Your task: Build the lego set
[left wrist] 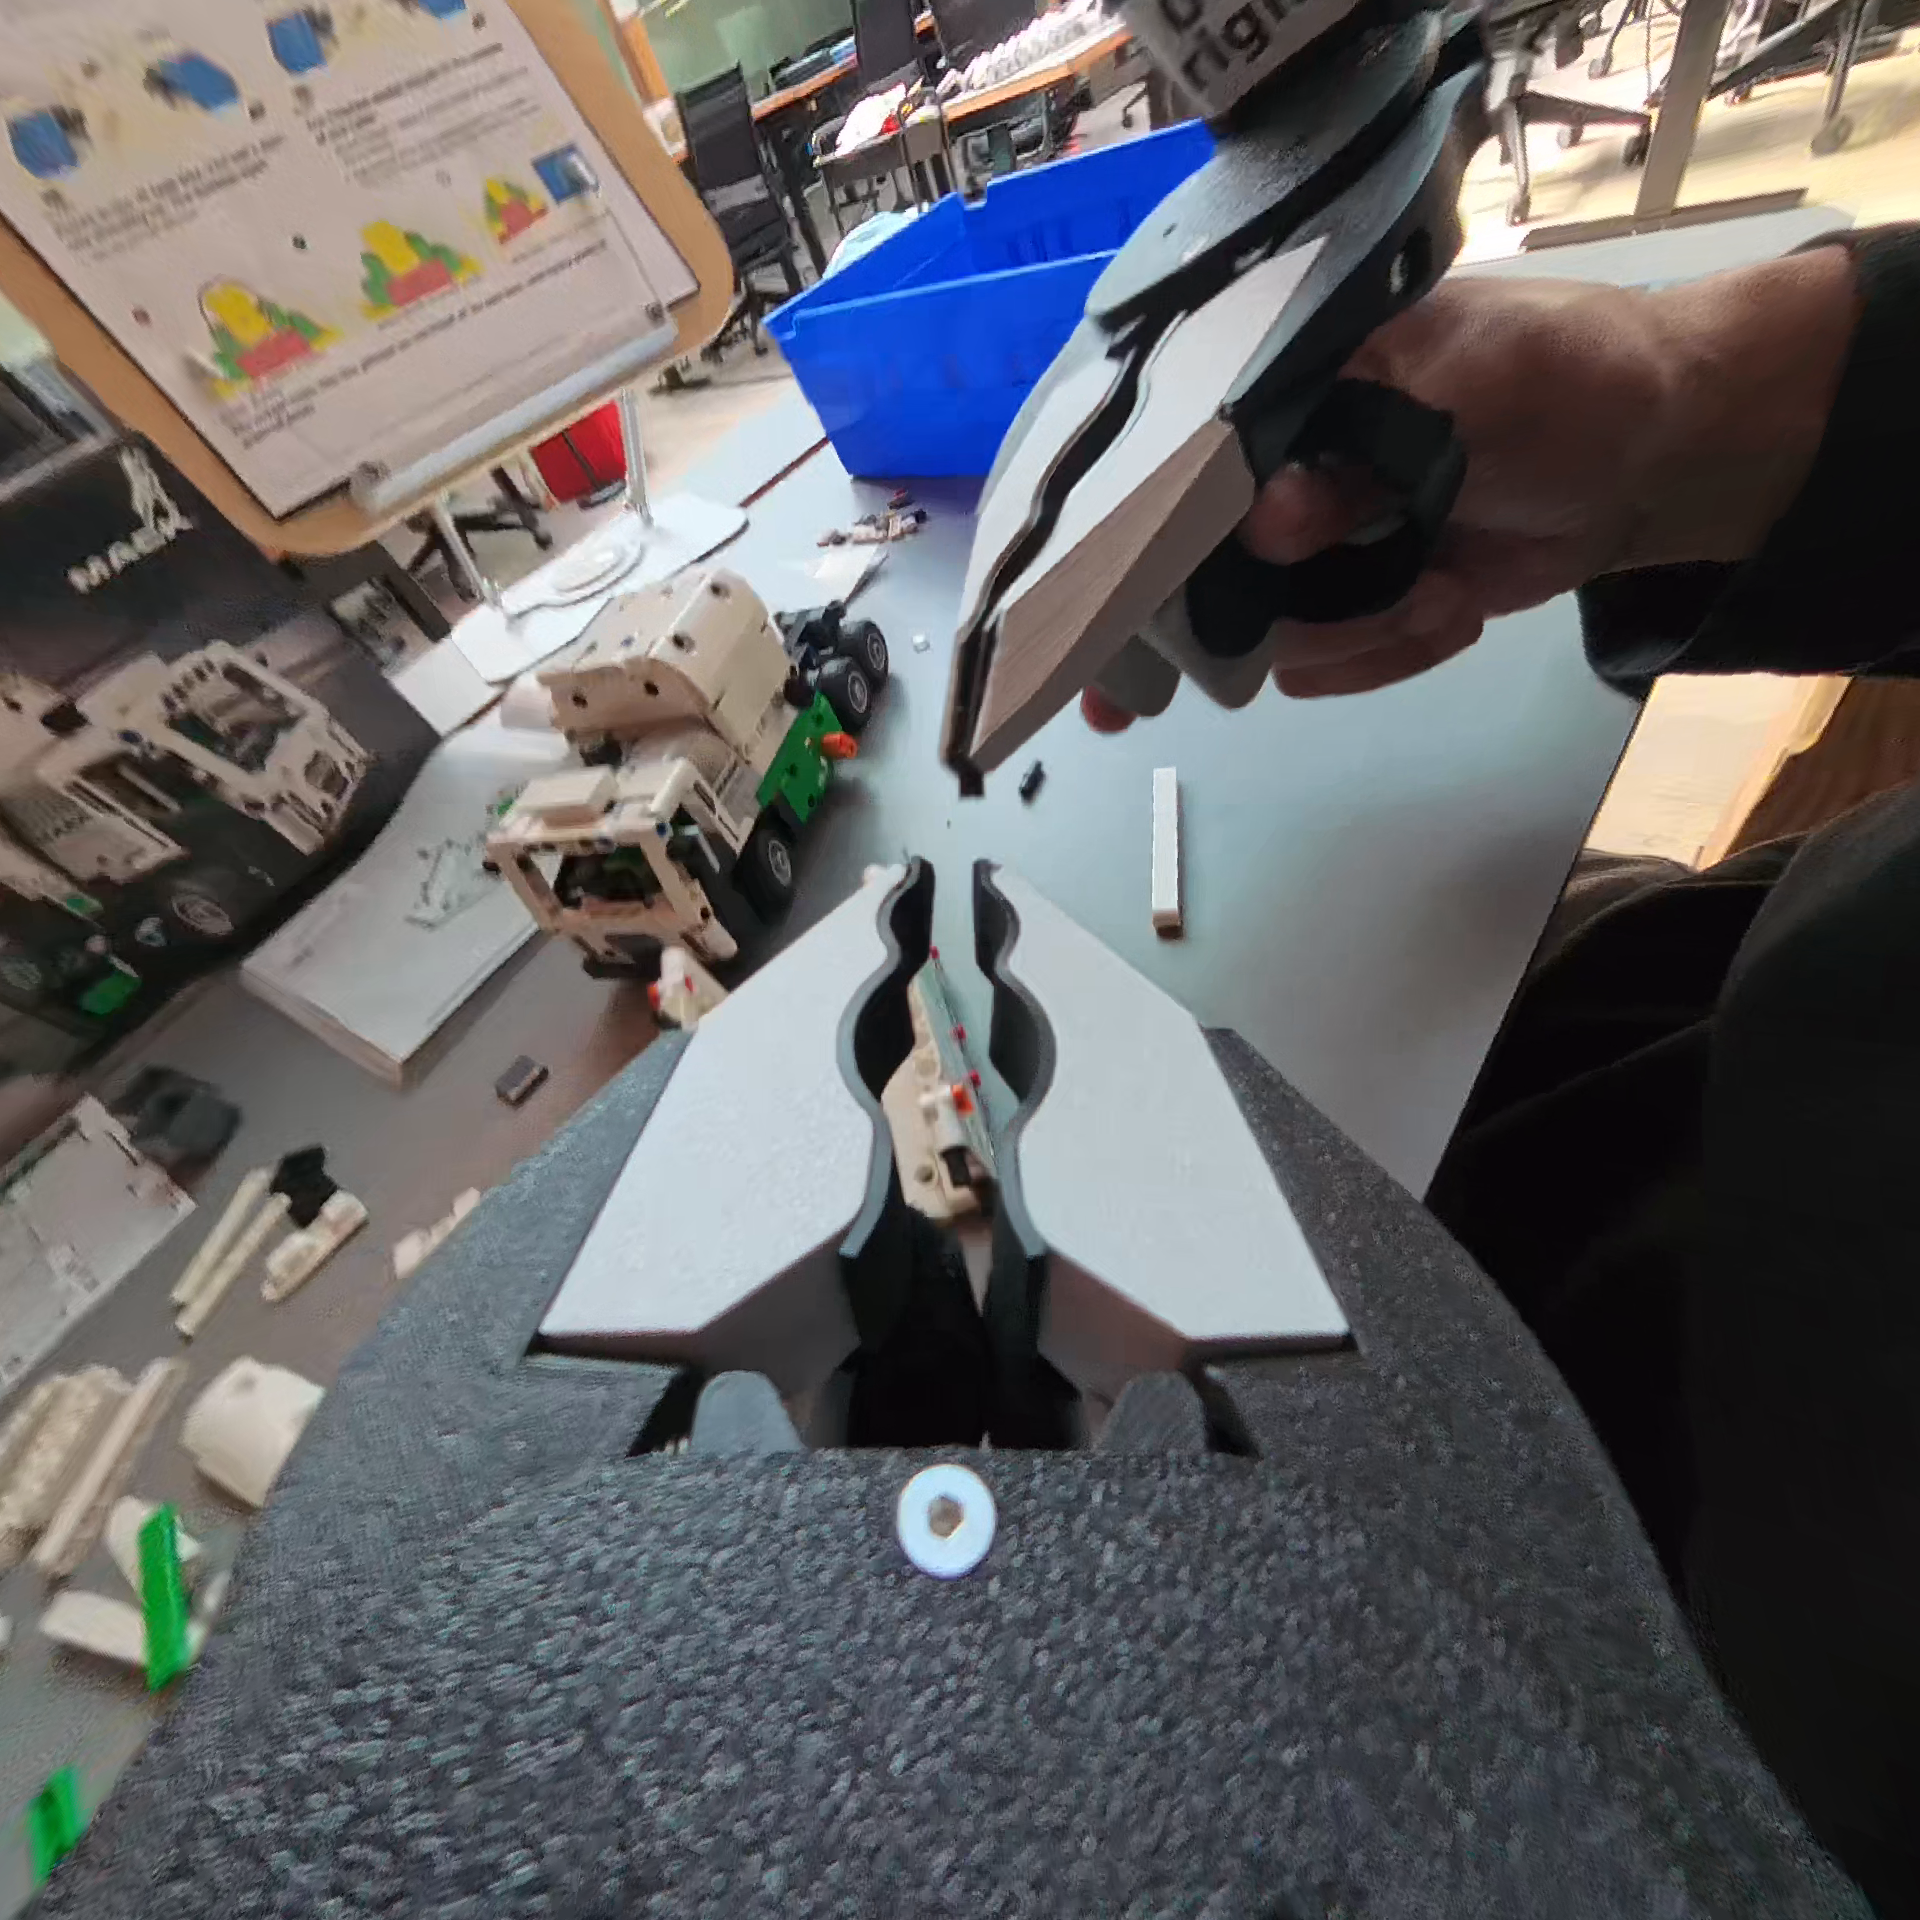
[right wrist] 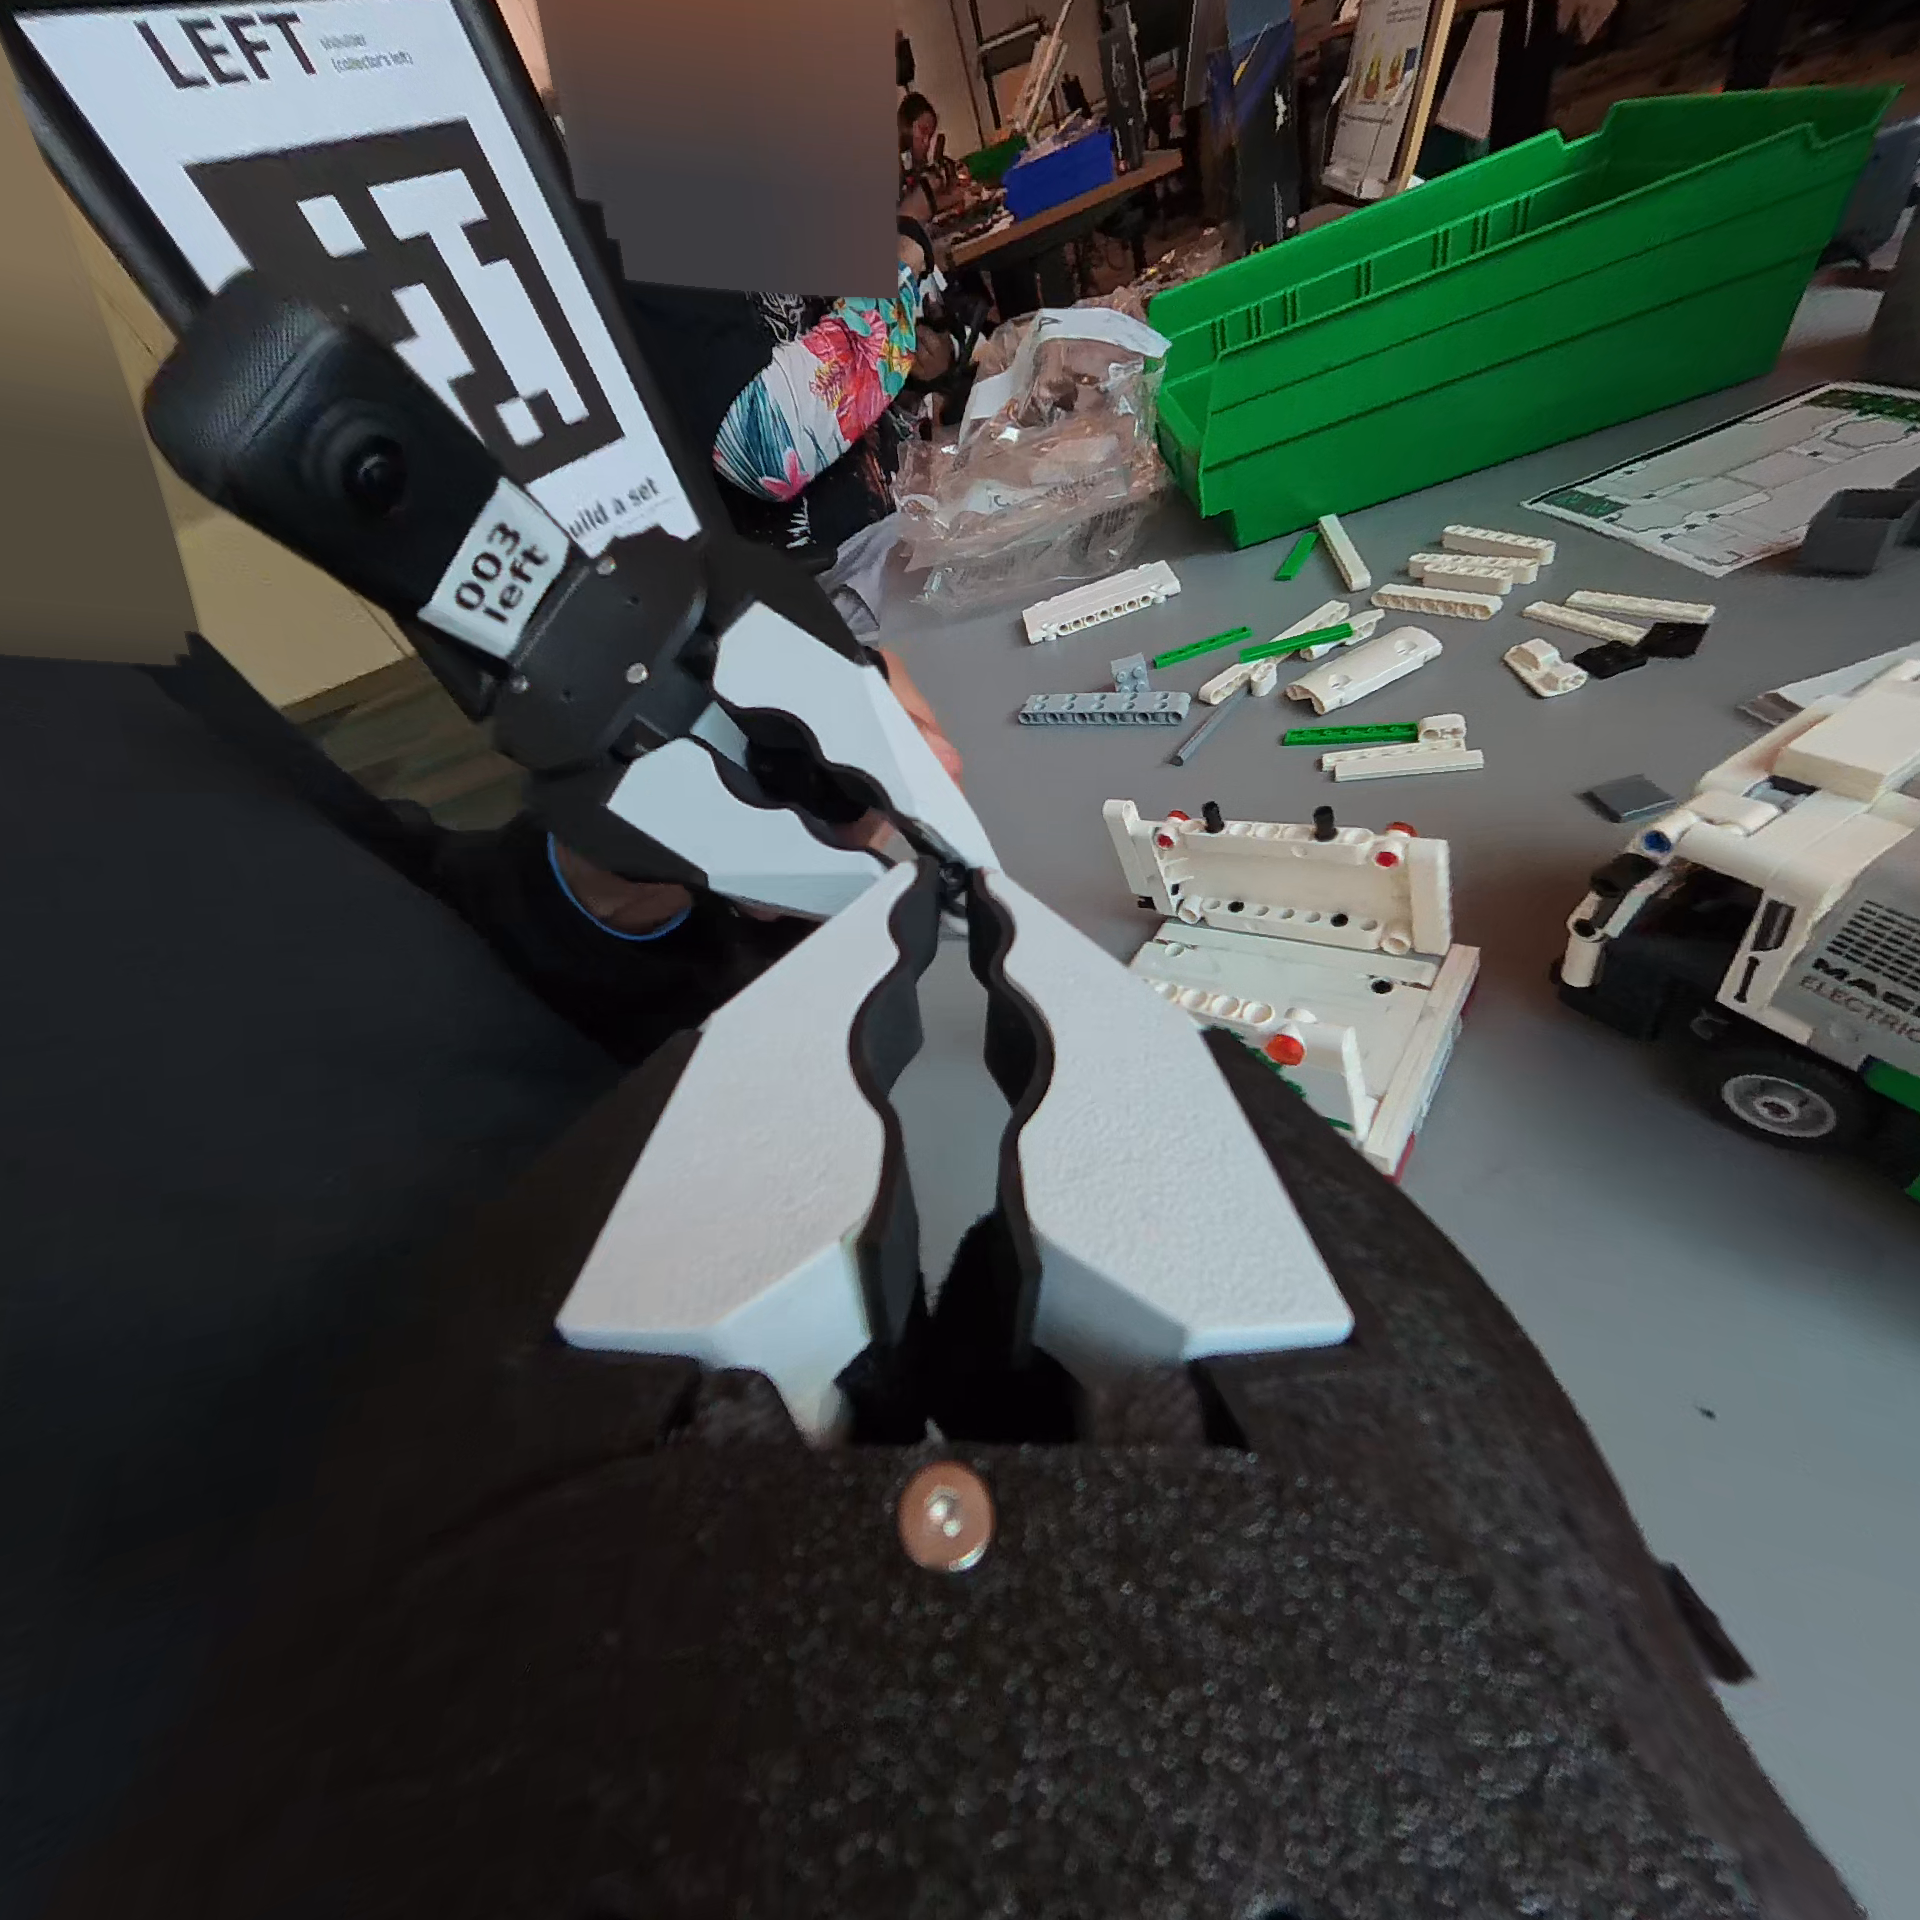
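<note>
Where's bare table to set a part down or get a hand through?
Free: grey table between the white beam and its right edge; also the stretch on the near side of the truck, right of the white panel assembly. Crowded: loose pieces by the green bin, and around the booklet.

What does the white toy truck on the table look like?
The toy truck looks built from plastic bricks, mostly white, with a green section on its side and an orange peg sticking out there. Its wheels are black with grey hubs. The front of the cab is an open frame with dark parts inside. It stands upright on its wheels on the grey table, right beside a white booklet, with its picture box standing past the booklet.
</note>
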A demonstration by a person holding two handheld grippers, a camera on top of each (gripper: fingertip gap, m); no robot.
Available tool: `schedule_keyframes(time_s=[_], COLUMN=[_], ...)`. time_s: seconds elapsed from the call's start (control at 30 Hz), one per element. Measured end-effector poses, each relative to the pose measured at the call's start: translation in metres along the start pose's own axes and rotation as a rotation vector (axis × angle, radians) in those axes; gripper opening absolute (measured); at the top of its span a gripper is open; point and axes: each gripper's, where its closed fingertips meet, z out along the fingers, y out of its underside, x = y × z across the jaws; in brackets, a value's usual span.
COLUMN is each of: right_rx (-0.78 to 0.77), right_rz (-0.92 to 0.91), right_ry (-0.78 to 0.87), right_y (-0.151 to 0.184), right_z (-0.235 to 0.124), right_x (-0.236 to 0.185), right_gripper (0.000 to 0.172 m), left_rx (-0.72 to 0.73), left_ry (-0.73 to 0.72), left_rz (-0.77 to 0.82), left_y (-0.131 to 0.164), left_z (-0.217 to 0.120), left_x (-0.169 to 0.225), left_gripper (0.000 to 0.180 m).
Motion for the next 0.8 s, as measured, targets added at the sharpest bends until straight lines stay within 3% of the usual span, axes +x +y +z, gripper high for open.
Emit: schedule_keyframes(time_s=[0.03, 0.1, 0.17, 0.37, 0.6, 0.8], right_rx=[-0.024, -0.098, -0.211, -0.514, -0.707, -0.718], right_rz=[-0.025, -0.095, -0.202, -0.509, -0.714, -0.788], right_ry=[0.024, 0.069, 0.103, 0.019, -0.085, -0.158], right_y=[0.001, 0.005, 0.01, 0.024, 0.041, 0.036], right_z=[-0.001, -0.004, -0.006, 0.007, 0.021, 0.026], right_x=[0.003, 0.008, 0.013, 0.021, 0.045, 0.047], right_gripper=[0.003, 0.004, 0.003, 0.003, 0.003, 0.003], left_rx=[-0.019, -0.082, -0.136, -0.255, -0.285, -0.222], left_ry=[0.004, 0.02, 0.008, -0.032, -0.036, -0.114], left_rz=[-0.064, -0.202, -0.277, -0.23, -0.26, -0.17], left_y=[0.008, 0.031, 0.052, 0.076, 0.077, 0.065], left_z=[-0.005, -0.015, -0.018, 0.004, 0.018, 0.021], left_x=[-0.002, -0.002, 0.0, 0.003, -0.005, -0.016], left_gripper=[0.012, 0.027, 0.031, 0.026, 0.01, 0.009])
